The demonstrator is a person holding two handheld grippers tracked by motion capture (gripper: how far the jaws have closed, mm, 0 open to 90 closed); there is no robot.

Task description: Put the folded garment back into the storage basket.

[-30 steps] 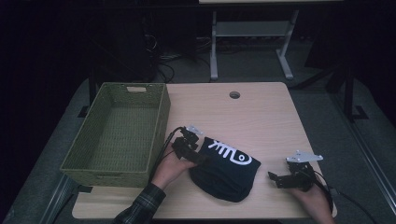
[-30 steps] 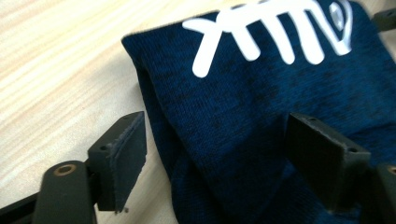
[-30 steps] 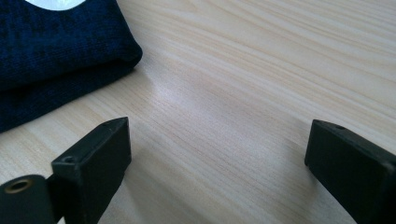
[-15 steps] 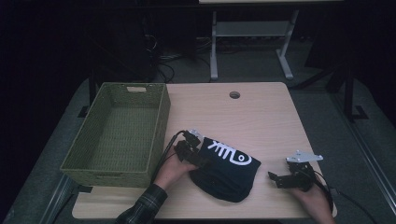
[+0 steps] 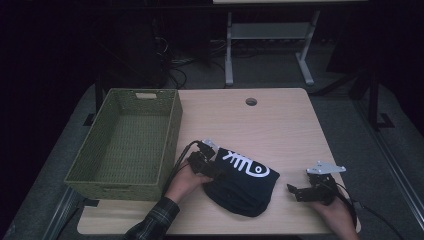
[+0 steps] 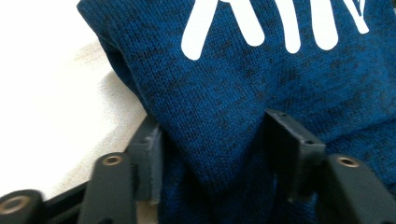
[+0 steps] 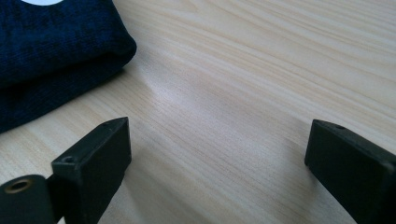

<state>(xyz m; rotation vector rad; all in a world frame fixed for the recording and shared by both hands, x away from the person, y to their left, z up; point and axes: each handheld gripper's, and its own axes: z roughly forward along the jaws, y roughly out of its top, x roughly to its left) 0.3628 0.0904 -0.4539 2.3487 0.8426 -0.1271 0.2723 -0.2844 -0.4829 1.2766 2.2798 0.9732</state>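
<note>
You are closing the left tool (image 6: 212, 172) on a fold of the dark blue knit garment (image 5: 242, 182) lying near the table (image 5: 270, 125) front edge; soft and limp, it will sag, so grip bunched layers. Your right tool (image 7: 219, 163) is resting wide, holding nothing.

the high view looks forward and down from above the person's side, taking in the whole wooden table (image 5: 280, 125), the green basket (image 5: 127, 142) and the floor beyond. the left gripper view sits very close, looking along its jaws onto the dark blue garment (image 6: 261, 93). the right gripper view looks low across bare tabletop (image 7: 261, 79). all three share the garment's edge and the table around it
</note>
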